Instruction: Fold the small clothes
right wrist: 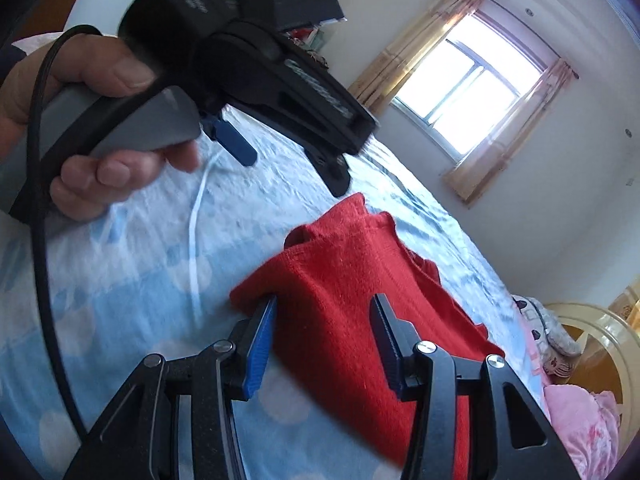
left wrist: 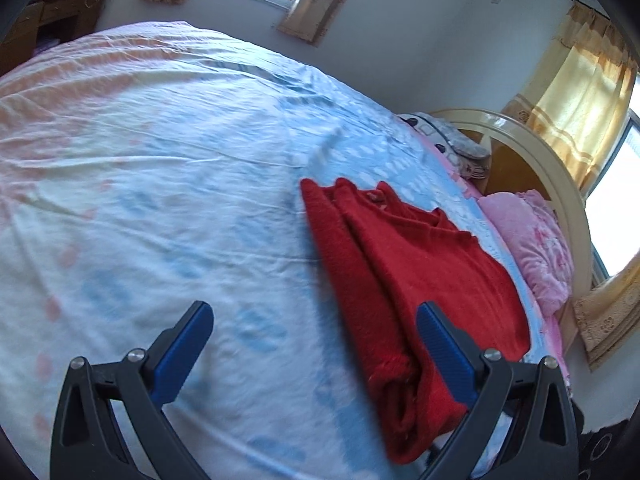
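- The red knit garment lies on the bed sheet, already folded lengthwise into a long band, with the pink pillow just beyond its far long edge
- It looks soft, limp and light, a fuzzy knit that should grip well against rubbery pads; it will sag and unroll if lifted by one layer alone, so a pinch ought to take all the stacked layers together
- Best holds, by my judgement: the two corners of the short end nearest the grippers, so that end can be carried over toward the end farthest from them
- The right gripper has its fingers apart, straddling the garment's near end with cloth between them; whether the pads touch the cloth I cannot tell
- The left gripper stands wide open beside the garment's long edge, one finger over the cloth, the other over bare sheet
- From the right wrist view, the left hand holds its gripper raised above the sheet, beyond the garment
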